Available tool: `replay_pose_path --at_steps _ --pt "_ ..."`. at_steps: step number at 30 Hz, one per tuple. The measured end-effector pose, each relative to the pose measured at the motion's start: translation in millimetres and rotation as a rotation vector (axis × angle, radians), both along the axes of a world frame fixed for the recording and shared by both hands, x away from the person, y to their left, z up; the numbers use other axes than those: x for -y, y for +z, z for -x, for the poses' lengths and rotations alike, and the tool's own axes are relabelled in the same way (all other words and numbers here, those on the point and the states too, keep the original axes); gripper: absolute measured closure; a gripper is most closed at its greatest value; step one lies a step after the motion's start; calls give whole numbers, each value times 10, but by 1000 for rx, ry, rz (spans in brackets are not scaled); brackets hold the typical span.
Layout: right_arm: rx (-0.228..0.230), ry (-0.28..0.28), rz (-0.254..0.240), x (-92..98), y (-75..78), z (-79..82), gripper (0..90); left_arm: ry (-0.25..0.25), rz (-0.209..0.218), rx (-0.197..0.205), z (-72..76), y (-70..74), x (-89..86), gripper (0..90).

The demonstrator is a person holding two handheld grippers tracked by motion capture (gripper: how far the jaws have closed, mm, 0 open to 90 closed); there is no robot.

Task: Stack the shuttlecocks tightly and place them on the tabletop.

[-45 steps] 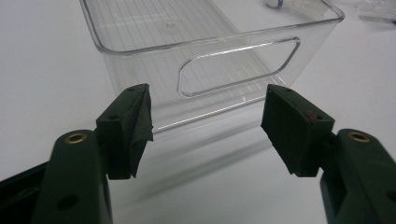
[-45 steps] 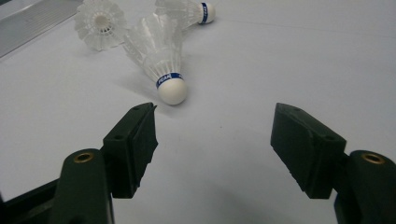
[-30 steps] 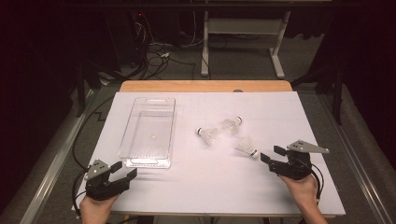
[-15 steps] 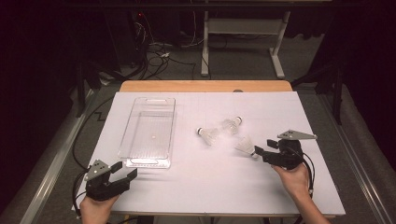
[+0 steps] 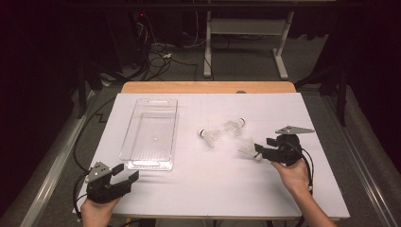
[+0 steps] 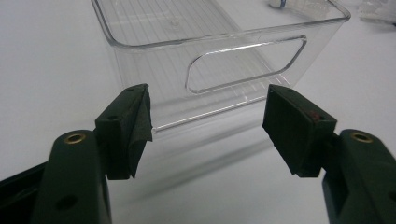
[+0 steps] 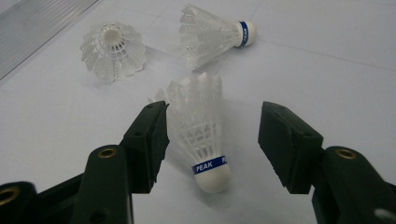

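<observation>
Closing in on the nearest shuttlecock at lower centre of the right gripper view: the right gripper has its jaws either side of the feather skirt and they've just been narrowing, but there's a gap on both sides, so nothing is pinched yet. The left pad looks close to the feathers, the right one well apart. I'd say centre it first, then squeeze low near the cork with the blue band, gently, since the skirt would probably crush or squirt sideways.

Further up that frame two more shuttlecocks lie on the white table, one at upper left, one at upper centre.

The left gripper sits idle, jaws wide apart with nothing in them, pointing at the clear bin just beyond, presumably where these go.

The high view gives the layout the close-ups can't: bin left of centre, shuttlecocks to the right of centre, the two hands well apart. Only the right gripper view shows the actual gap at the pads.
</observation>
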State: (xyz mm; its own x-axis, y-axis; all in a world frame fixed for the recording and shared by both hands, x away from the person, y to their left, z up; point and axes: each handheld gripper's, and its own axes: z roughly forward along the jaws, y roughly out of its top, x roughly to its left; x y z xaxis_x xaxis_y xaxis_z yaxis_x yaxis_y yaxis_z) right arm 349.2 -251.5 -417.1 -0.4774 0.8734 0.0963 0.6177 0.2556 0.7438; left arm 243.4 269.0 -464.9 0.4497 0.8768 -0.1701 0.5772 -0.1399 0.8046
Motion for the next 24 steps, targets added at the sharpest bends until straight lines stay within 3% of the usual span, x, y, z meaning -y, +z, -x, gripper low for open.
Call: replay_pose_path --at_steps 14,24 --pt "-58 2 66 -190 161 -244 455 -4 1 1 1 -3 4 331" --pt "-114 -14 93 -298 145 -415 456 -7 3 1 2 -4 8 330"
